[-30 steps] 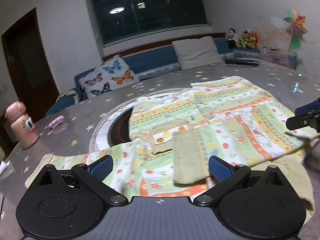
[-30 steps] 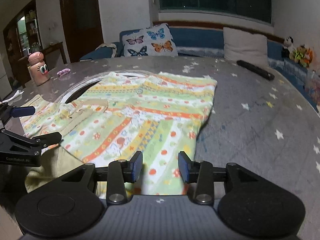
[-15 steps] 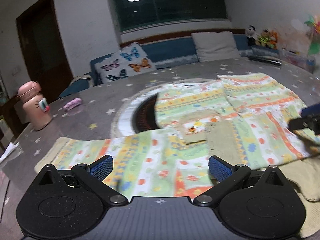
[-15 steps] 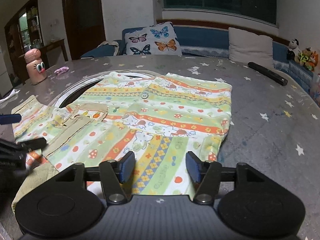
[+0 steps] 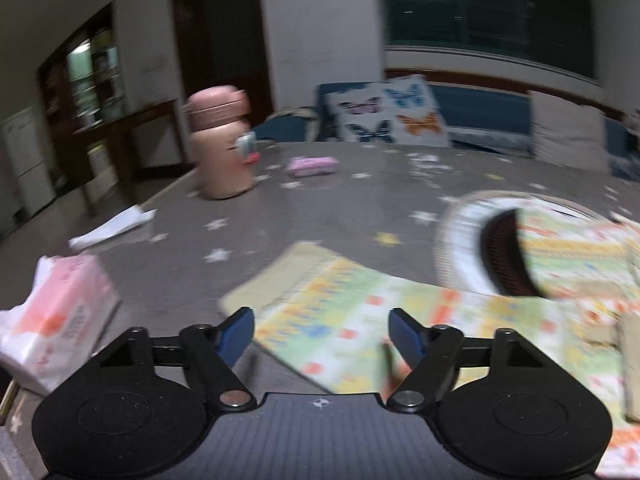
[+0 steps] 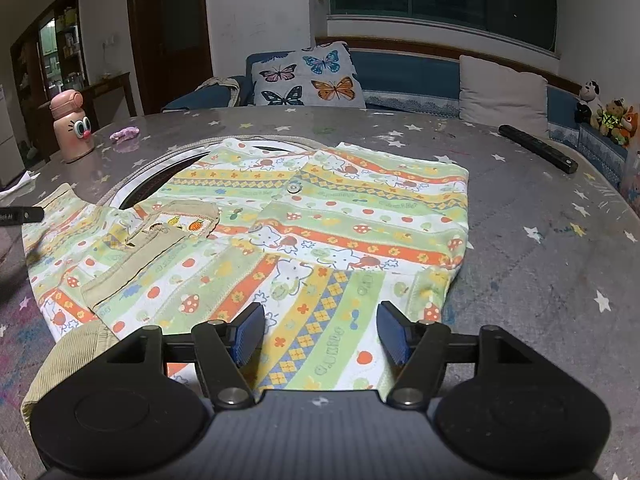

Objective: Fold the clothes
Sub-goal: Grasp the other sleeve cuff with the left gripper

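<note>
A child's patterned shirt [image 6: 320, 232] in green, yellow and orange stripes lies flat on the round star-print table [image 6: 540, 208]. Its tan corduroy collar [image 6: 160, 232] is in the left half, and one sleeve [image 5: 360, 320] stretches out to the left. My left gripper [image 5: 322, 334] is open and empty, low over the end of that sleeve; this view is blurred. My right gripper [image 6: 320, 332] is open and empty over the shirt's near hem. A tip of the left gripper [image 6: 22, 215] shows at the left edge of the right wrist view.
A pink bottle [image 5: 220, 148] and a small pink object [image 5: 312, 166] stand on the far left of the table. A tissue pack [image 5: 52, 316] and white paper [image 5: 112, 228] lie near the left edge. A black remote [image 6: 536, 154] lies at the far right. A round inset [image 5: 492, 248] lies under the shirt.
My left gripper has swung left, from over the collar to the end of the sleeve. My right gripper has opened wider and stayed over the hem.
</note>
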`<control>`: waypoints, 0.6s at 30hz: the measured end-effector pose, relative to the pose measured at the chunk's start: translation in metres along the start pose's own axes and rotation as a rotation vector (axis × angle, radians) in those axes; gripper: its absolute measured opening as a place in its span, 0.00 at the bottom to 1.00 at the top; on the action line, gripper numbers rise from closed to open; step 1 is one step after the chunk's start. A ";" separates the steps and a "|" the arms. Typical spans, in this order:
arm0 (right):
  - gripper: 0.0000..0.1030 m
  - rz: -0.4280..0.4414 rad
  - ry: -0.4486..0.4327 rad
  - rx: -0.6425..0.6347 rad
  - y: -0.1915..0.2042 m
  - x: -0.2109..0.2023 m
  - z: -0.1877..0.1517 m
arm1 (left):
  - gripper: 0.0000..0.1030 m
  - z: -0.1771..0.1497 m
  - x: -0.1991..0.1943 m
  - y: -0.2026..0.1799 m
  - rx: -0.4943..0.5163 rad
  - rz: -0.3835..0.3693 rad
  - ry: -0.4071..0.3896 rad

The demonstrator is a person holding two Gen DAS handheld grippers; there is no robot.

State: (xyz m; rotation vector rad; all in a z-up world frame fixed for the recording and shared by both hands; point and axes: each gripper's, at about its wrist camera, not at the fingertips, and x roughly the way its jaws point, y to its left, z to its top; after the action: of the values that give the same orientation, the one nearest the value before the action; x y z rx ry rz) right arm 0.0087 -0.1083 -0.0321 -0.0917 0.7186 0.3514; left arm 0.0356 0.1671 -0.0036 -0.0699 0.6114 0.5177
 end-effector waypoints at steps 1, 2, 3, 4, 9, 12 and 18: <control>0.62 0.000 0.000 0.001 0.000 0.000 0.000 | 0.68 0.001 0.005 0.007 -0.015 0.019 0.005; 0.62 0.000 0.001 0.001 0.000 0.000 0.000 | 0.63 0.002 0.009 0.013 -0.027 0.033 0.011; 0.62 -0.001 0.002 0.000 0.000 0.000 0.000 | 0.60 0.003 0.013 0.019 -0.039 0.044 0.018; 0.62 -0.001 0.002 0.000 0.001 0.000 0.000 | 0.56 0.004 0.017 0.024 -0.051 0.052 0.025; 0.62 -0.003 0.002 0.001 0.001 0.001 0.001 | 0.42 0.006 0.032 0.045 -0.112 0.042 0.058; 0.62 -0.003 0.002 0.003 0.001 0.001 0.001 | 0.38 0.005 0.036 0.052 -0.137 0.005 0.062; 0.62 -0.003 0.001 0.004 0.001 0.001 0.001 | 0.11 0.005 0.031 0.050 -0.145 -0.058 0.049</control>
State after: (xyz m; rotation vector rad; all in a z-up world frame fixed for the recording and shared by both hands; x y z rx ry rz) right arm 0.0096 -0.1073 -0.0323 -0.0885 0.7197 0.3473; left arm 0.0356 0.2255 -0.0127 -0.2379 0.6174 0.5049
